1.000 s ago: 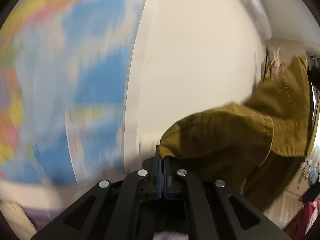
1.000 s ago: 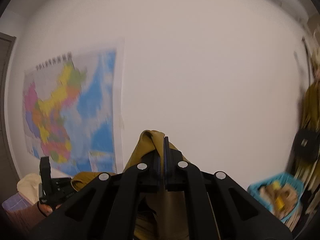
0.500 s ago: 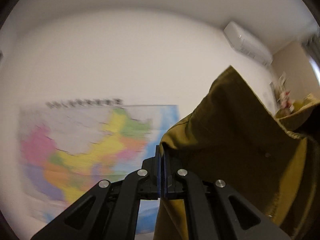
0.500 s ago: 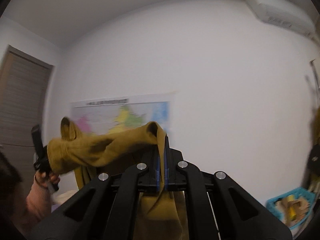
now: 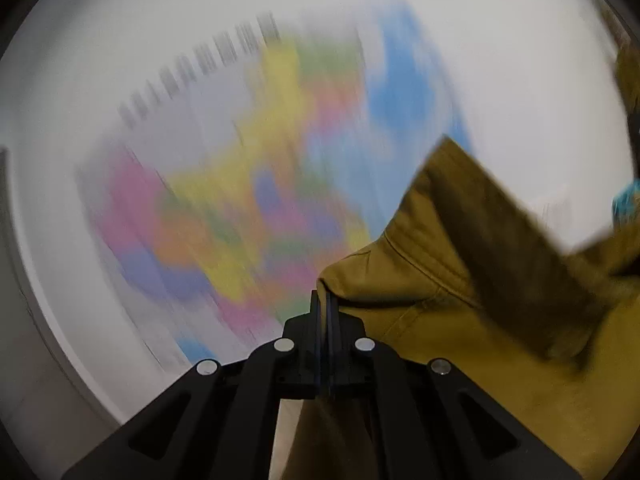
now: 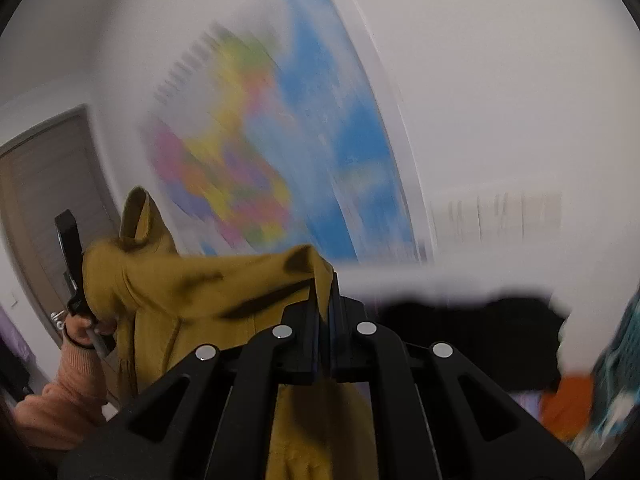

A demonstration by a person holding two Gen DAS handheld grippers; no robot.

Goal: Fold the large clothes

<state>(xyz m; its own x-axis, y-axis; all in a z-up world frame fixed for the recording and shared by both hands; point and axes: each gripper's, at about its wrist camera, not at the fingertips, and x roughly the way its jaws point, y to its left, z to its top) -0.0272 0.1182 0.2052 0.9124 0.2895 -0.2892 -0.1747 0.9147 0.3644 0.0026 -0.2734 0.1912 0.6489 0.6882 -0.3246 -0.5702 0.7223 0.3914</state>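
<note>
Both cameras have swung since half a second ago, blurring the wall map point(image 5: 256, 200). The left gripper point(image 5: 325, 300) and right gripper point(image 6: 325, 284) each stay clamped on the mustard garment point(image 6: 192, 288), held aloft between them. No fold looks made yet. Only the right view shows the person's hand point(image 6: 82, 330).

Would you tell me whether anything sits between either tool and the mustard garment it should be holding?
Nothing visible does. The left tool is shut directly on an edge of the mustard garment, and the right tool is shut on another edge, the cloth hanging in the air between them.
</note>
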